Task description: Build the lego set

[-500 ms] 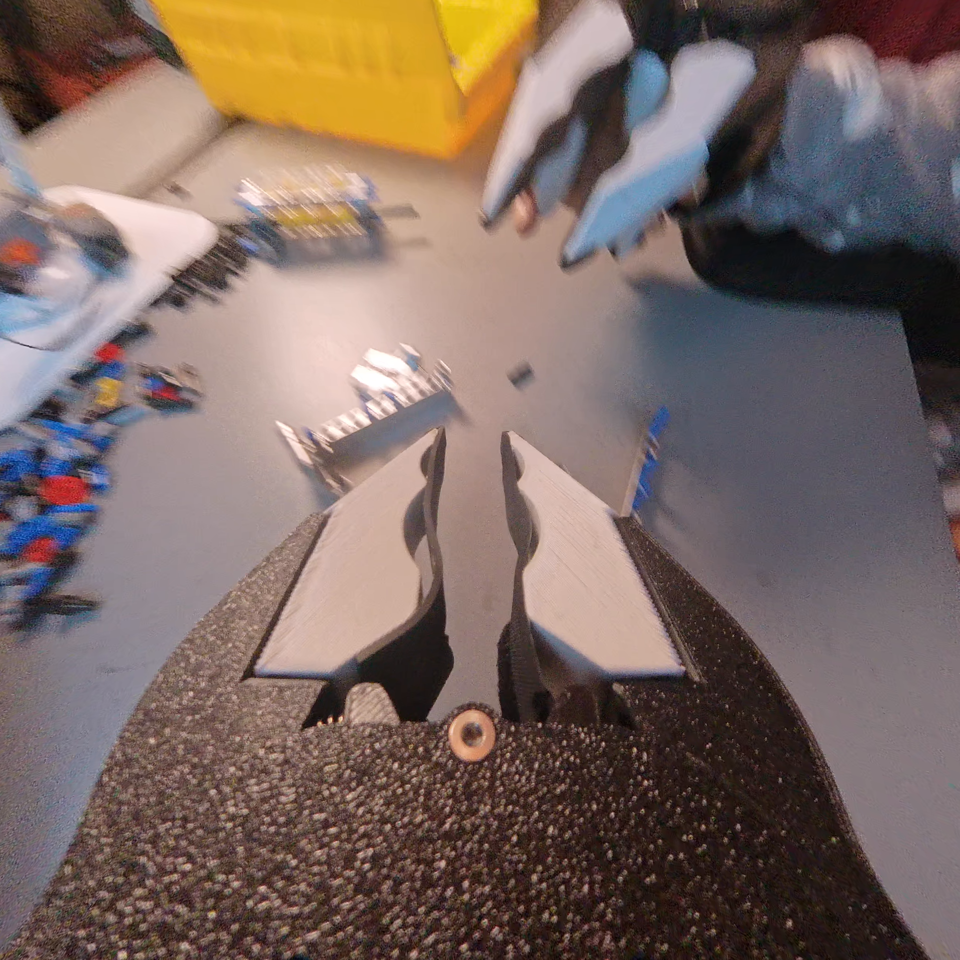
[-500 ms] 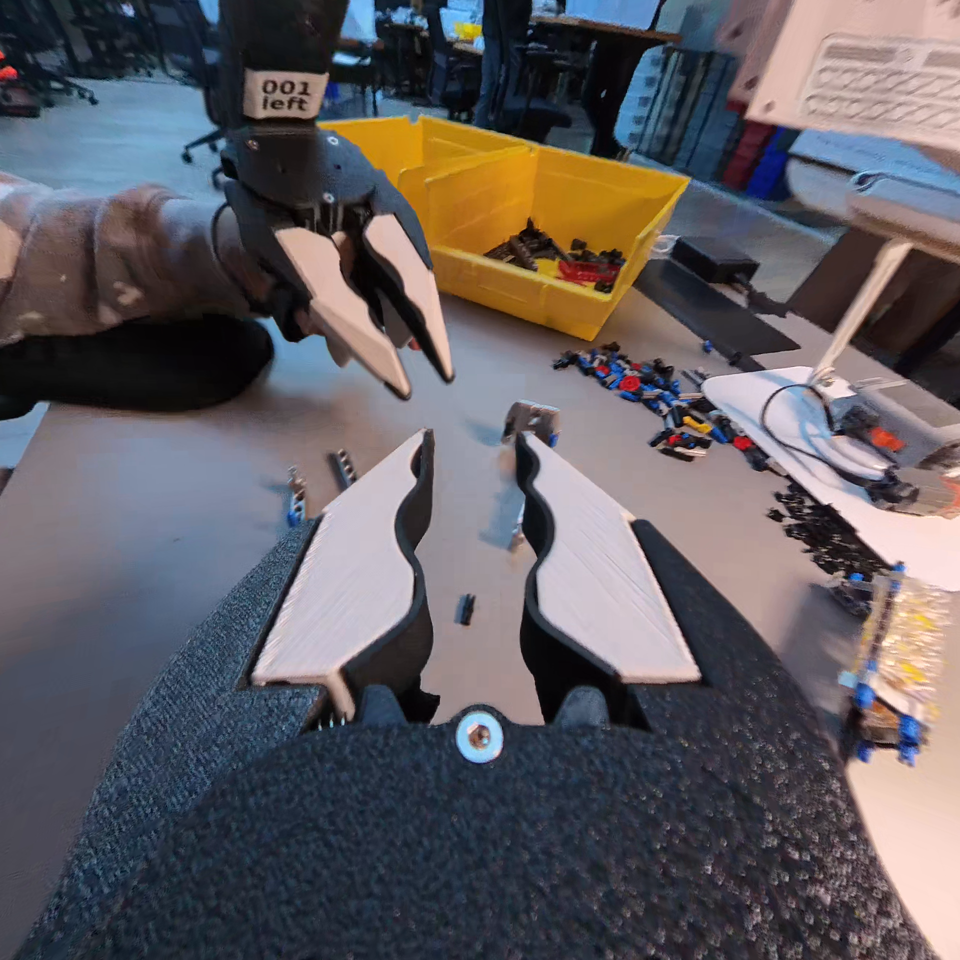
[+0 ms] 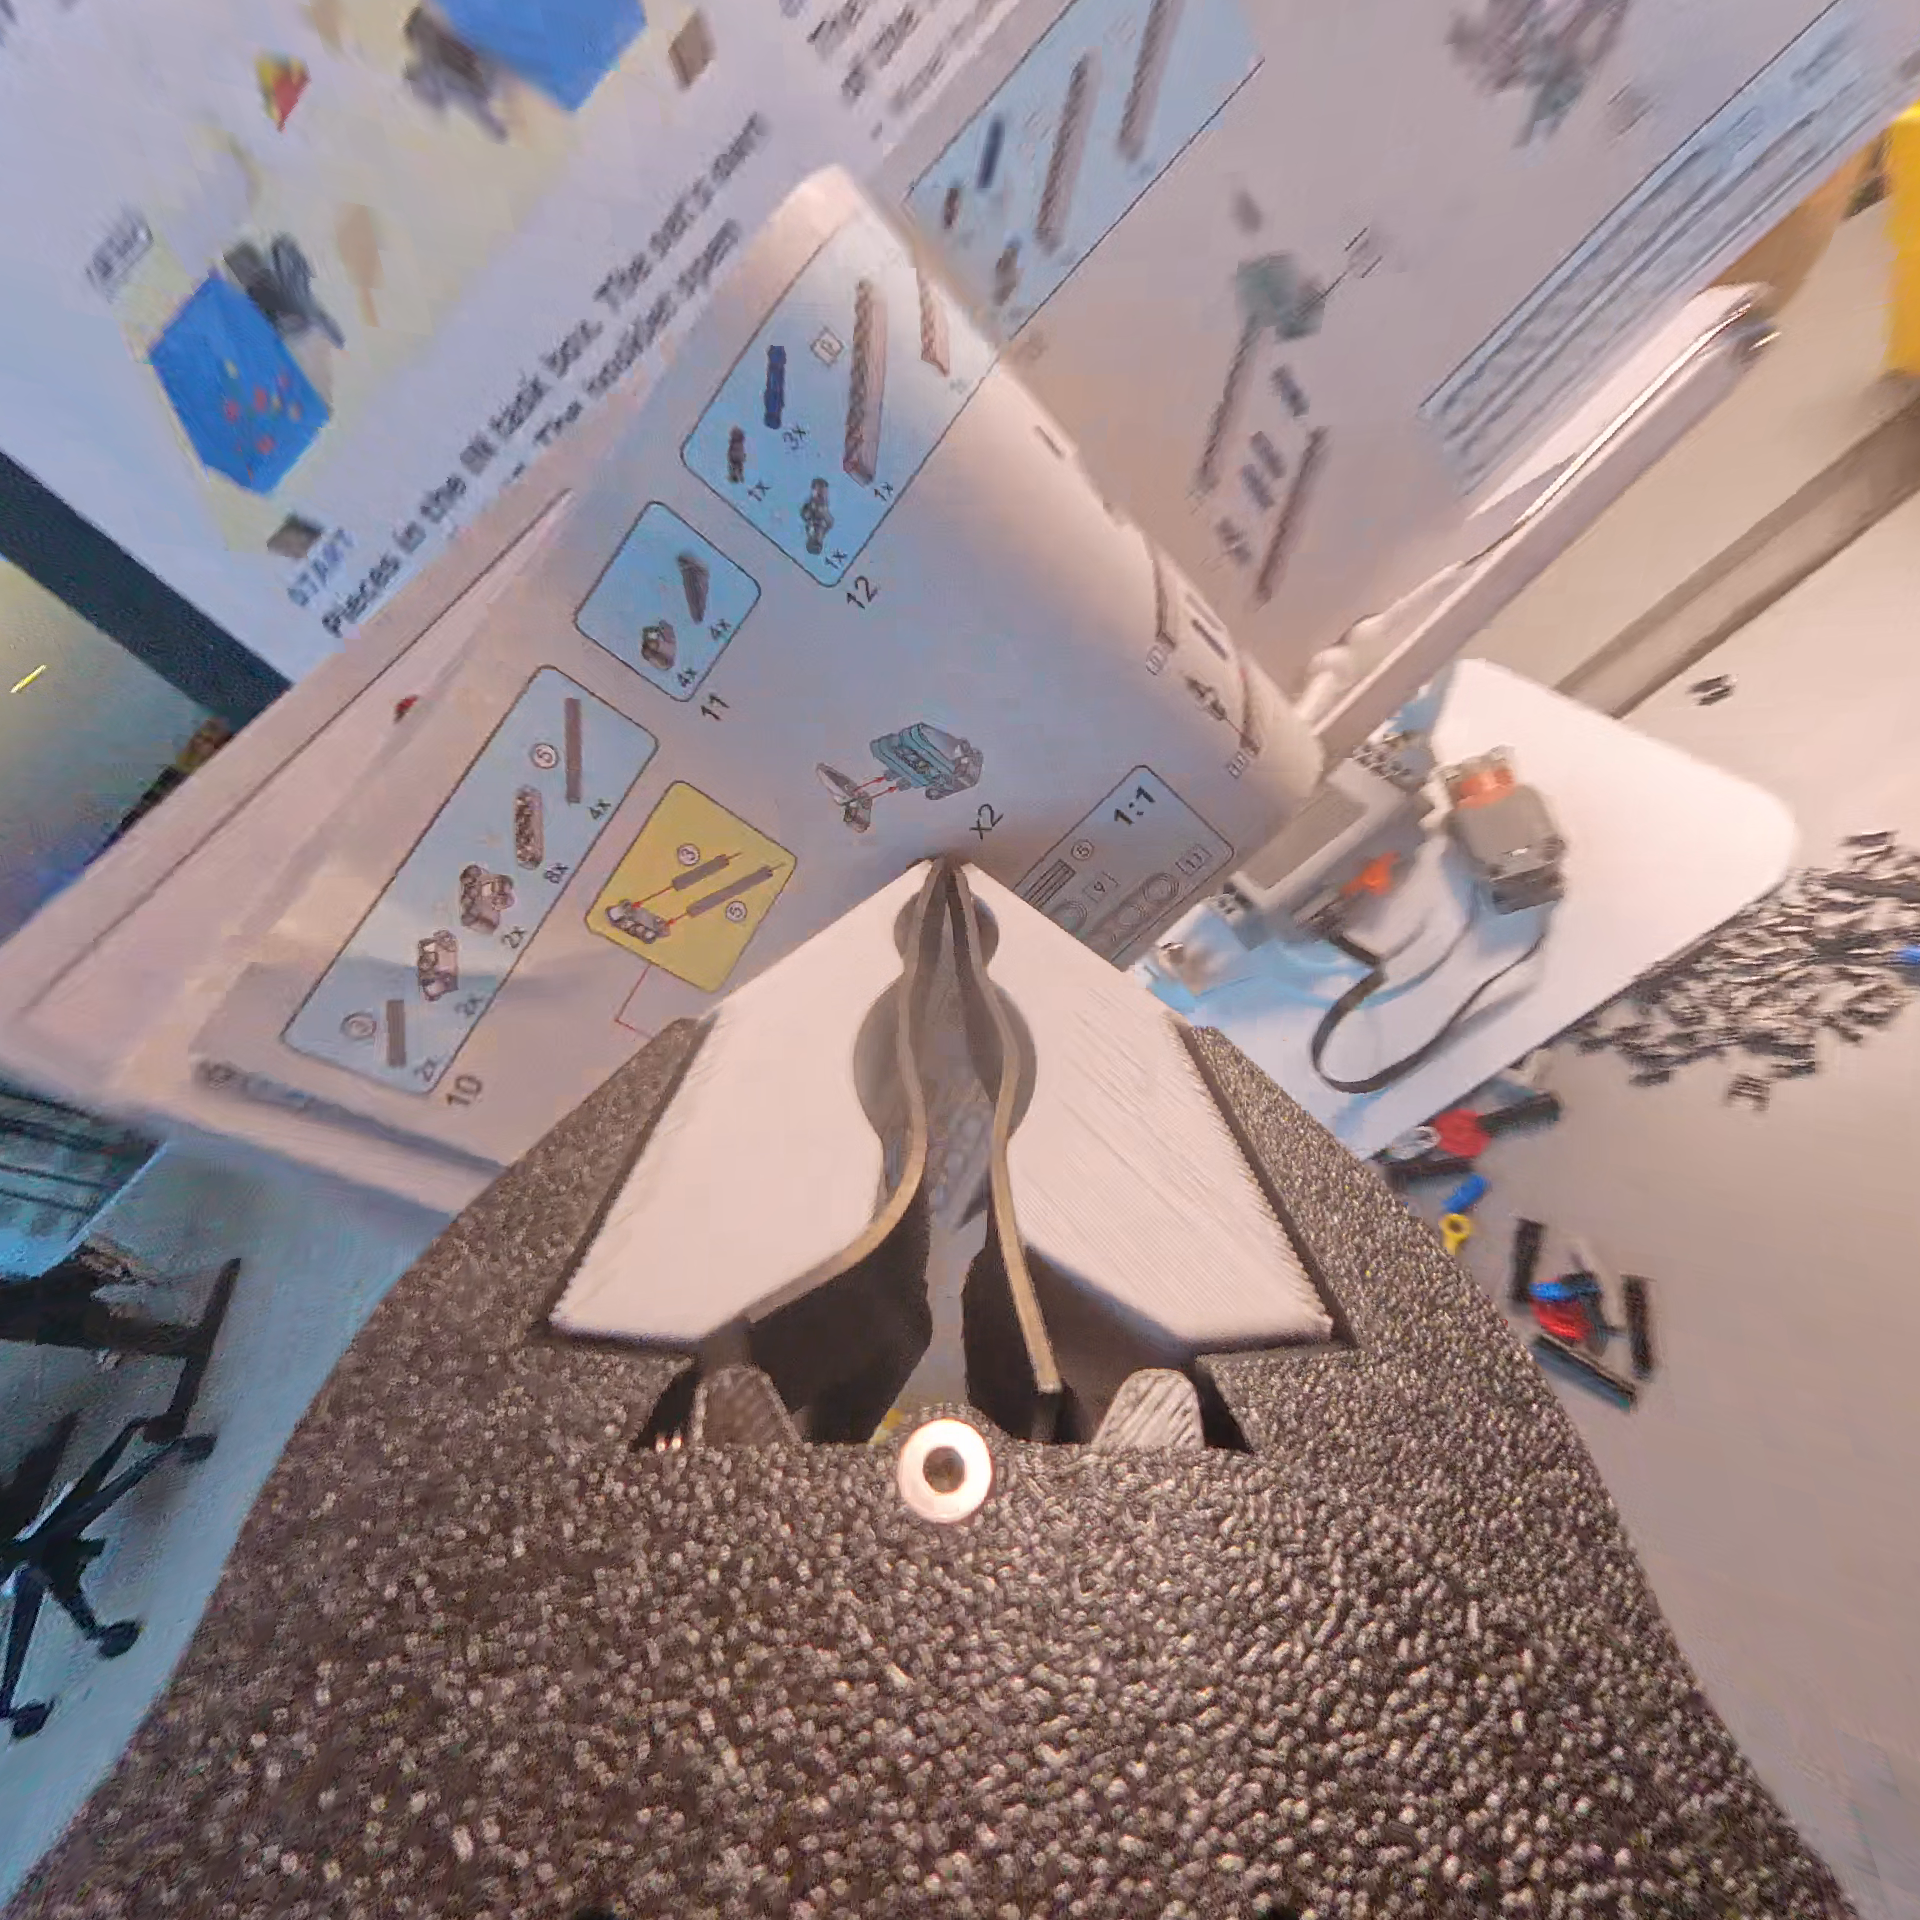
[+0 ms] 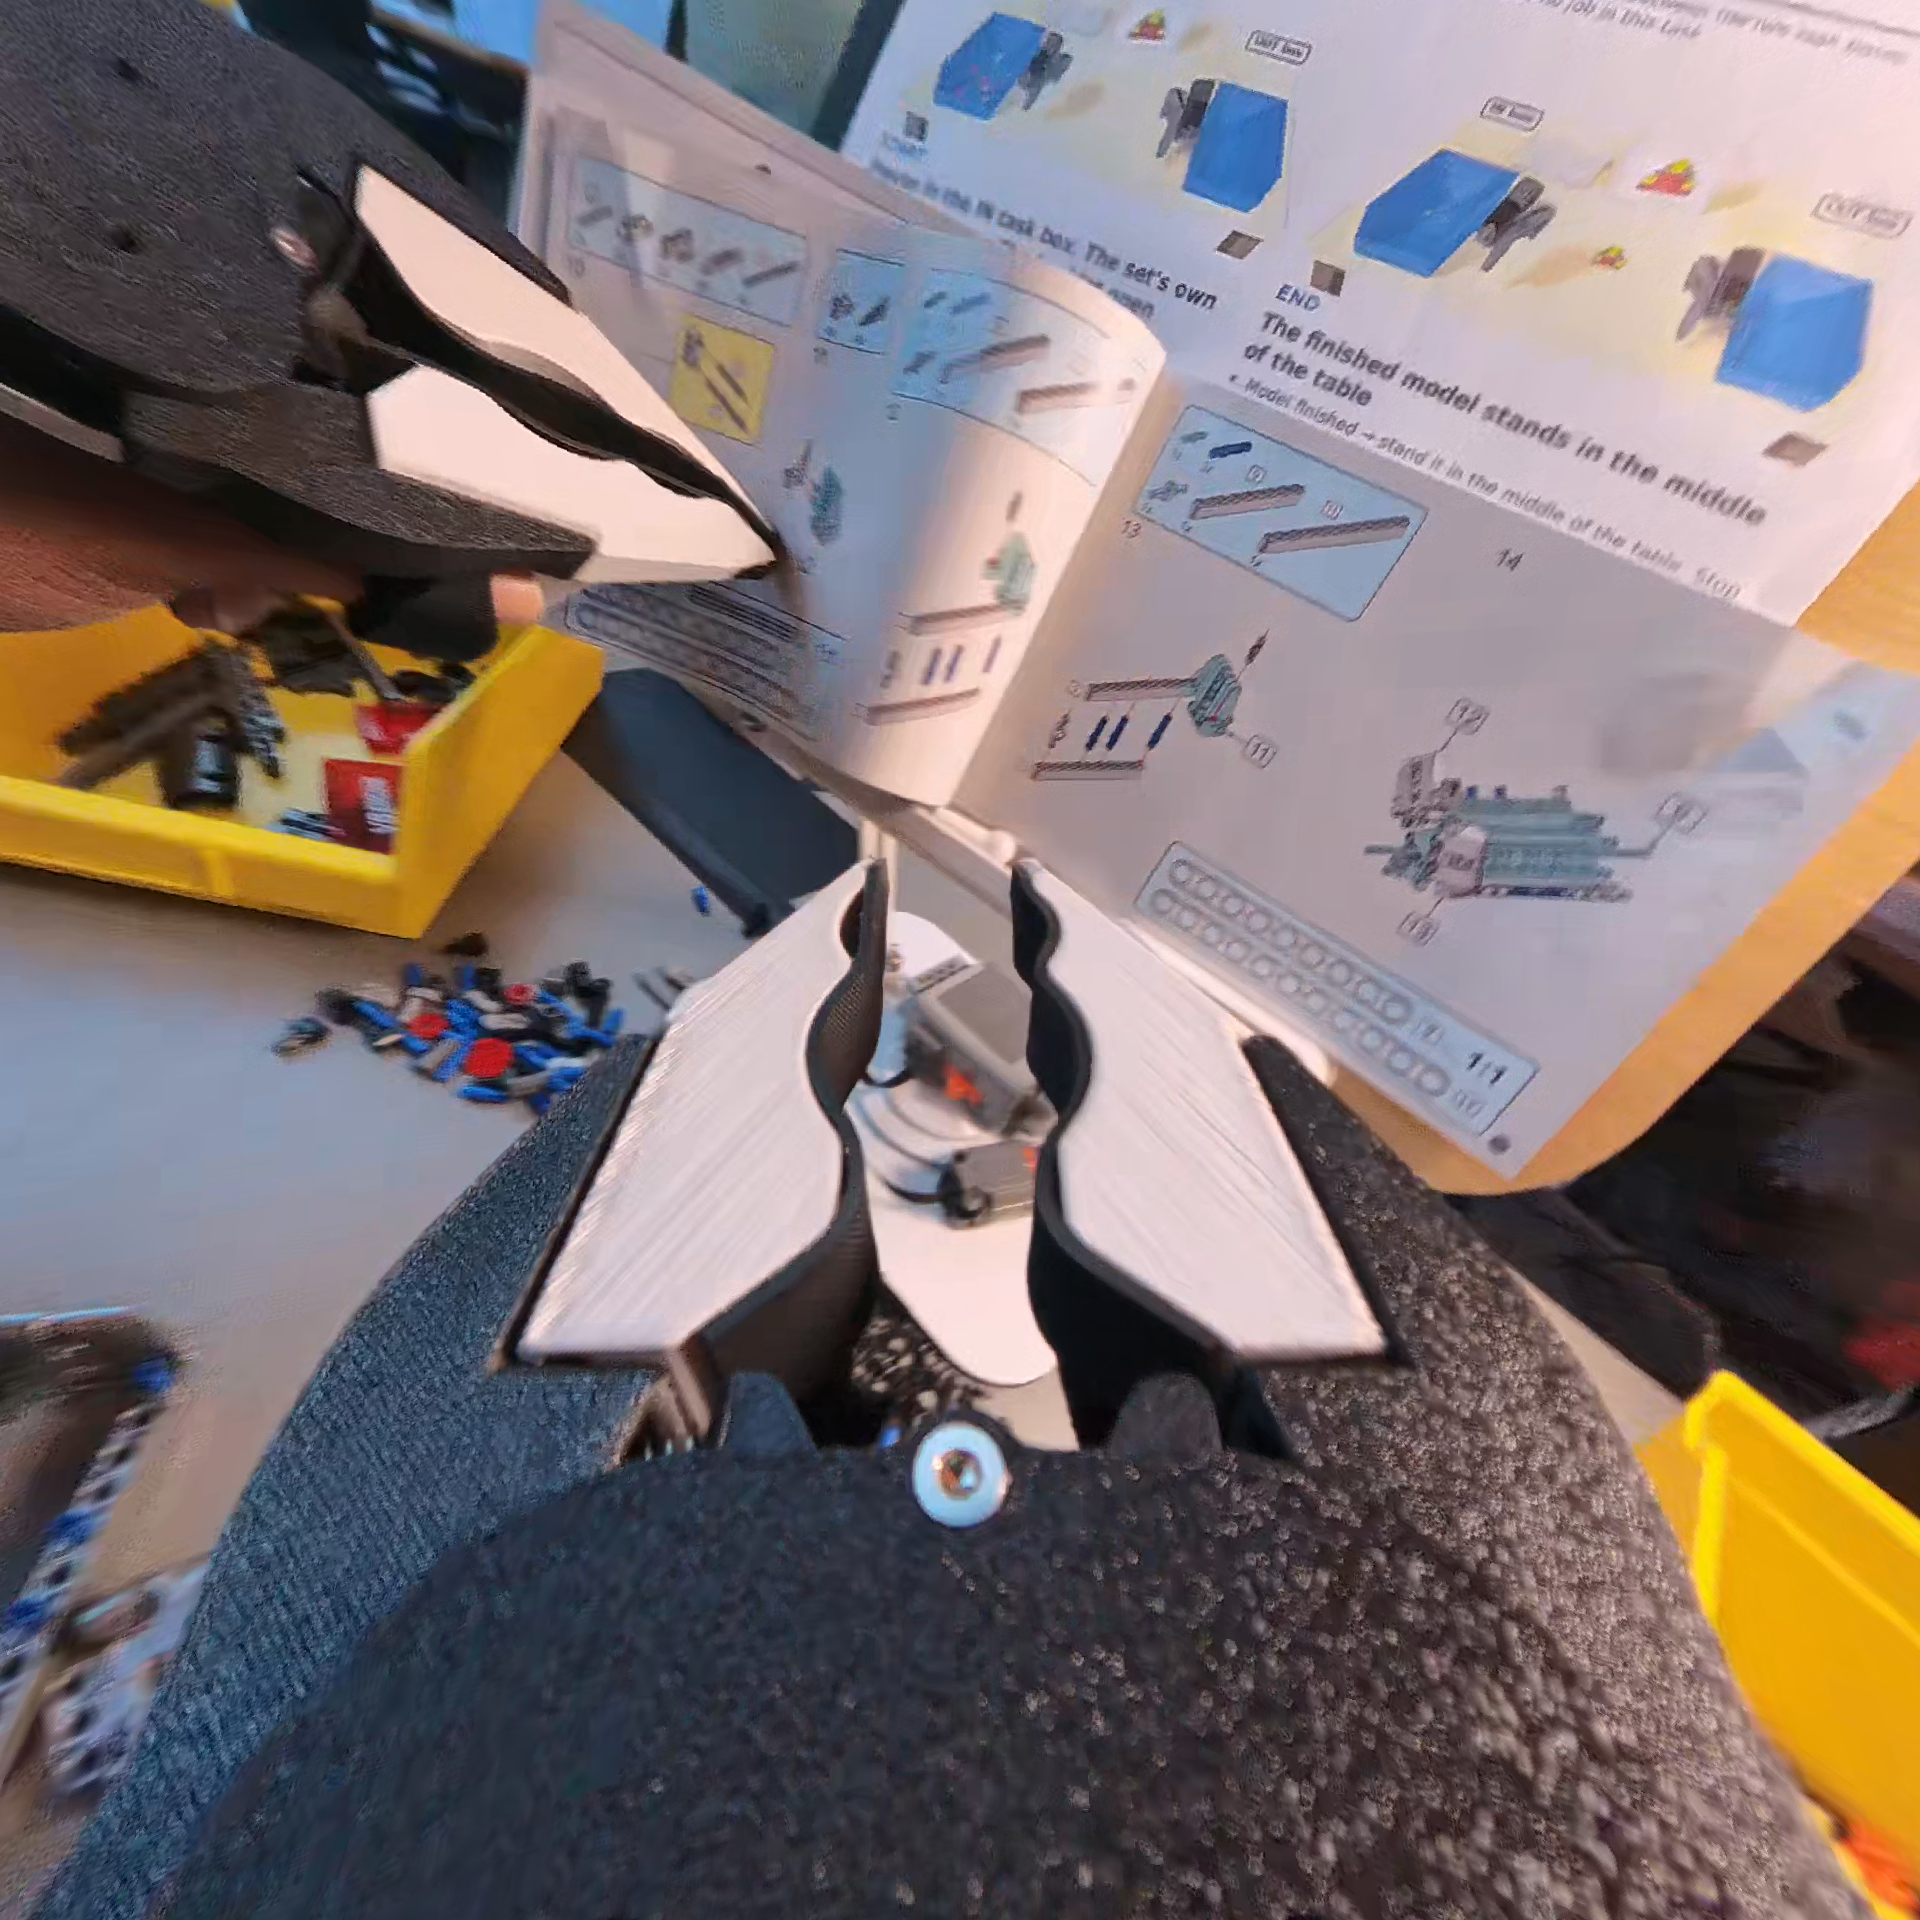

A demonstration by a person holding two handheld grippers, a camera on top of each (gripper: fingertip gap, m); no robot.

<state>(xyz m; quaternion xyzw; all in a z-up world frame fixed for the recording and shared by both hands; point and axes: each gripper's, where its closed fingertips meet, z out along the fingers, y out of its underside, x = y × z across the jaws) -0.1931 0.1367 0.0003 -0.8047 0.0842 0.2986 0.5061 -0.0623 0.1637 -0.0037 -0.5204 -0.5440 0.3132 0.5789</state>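
Booklet page [image 3: 727,644] edges blurred, cropped

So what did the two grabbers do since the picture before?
The left gripper went up from over the table, closed, and now pinches a page of the instruction booklet, which curls over. The right gripper tilted up to face the booklet; its jaws are as open as before and hold nothing. The yellow bin and the pile of small bricks stayed on the table.

Grey table [image 4: 208,1143], yellow bin [image 4: 312,873], scattered bricks [image 4: 468,1029]
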